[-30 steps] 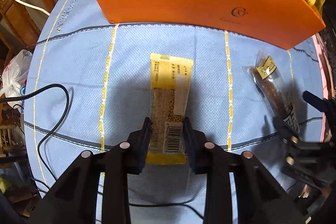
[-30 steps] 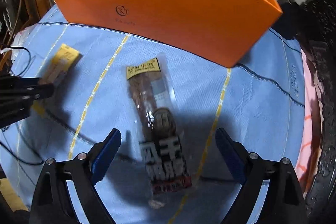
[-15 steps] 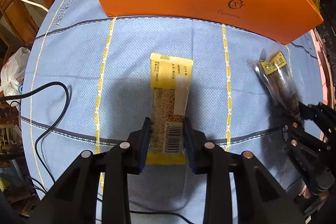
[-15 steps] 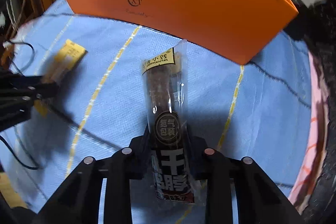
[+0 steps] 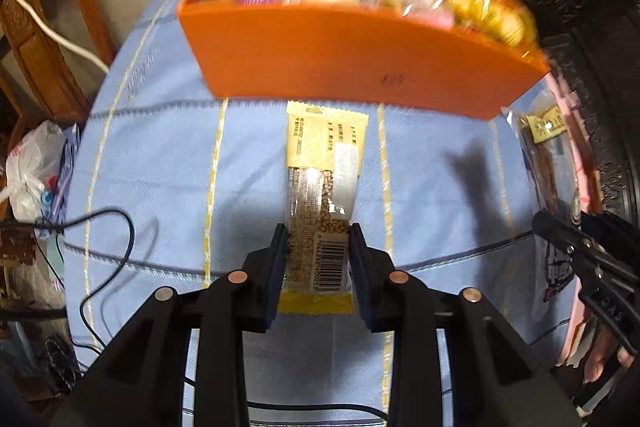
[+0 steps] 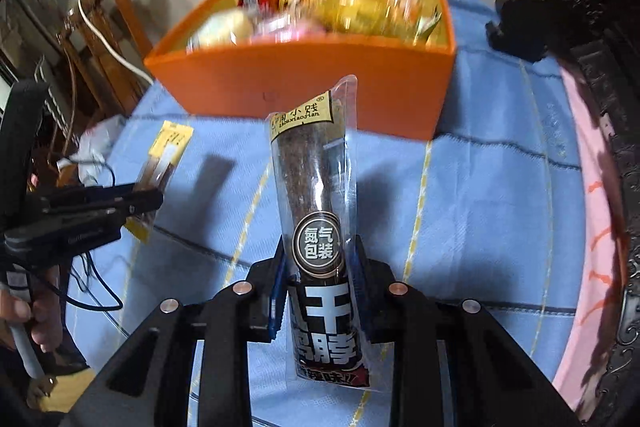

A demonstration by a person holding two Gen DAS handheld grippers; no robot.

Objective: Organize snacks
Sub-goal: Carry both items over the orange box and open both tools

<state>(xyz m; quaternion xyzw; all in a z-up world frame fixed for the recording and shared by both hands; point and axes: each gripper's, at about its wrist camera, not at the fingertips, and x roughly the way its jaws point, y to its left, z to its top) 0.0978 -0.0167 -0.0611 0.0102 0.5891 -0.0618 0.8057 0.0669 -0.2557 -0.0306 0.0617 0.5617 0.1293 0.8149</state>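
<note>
Two snacks hang clear of the blue tablecloth (image 5: 152, 163) at once, one in each of my grippers, with the orange box (image 5: 352, 67) waiting just beyond them. My left gripper (image 5: 318, 259) is clamped on the yellow grain bar (image 5: 326, 187), pads pressed to both long edges near the barcode end, so most of the packet juts out ahead toward the box's front wall. My right gripper (image 6: 320, 275), whose jaws have just been closing, is now clamped on the dark meat stick (image 6: 316, 195), gripped low on its clear, gas-filled sleeve, the labelled top leaning toward the box. The box stands at the far side of the table and is already heaped with bright wrappers (image 6: 320, 11), some poking above the rim.

Risk lies mostly in the grips, as I judge it. Both packets are held at one end only; the long free length could swing or sag, and the slick film of the meat stick could slide out between the pads if I tilt it sharply. The front wall is tall, and a packet carried too low would catch on it and twist in the jaws or shove the light box back across the cloth. With the pile so full, anything let go near the rim may slither off the heap and land outside. My two grippers travel close together, so crossing paths over the box could knock one snack with the other. A black cable (image 5: 104, 227) trails across the cloth's left edge, near my left side.
</note>
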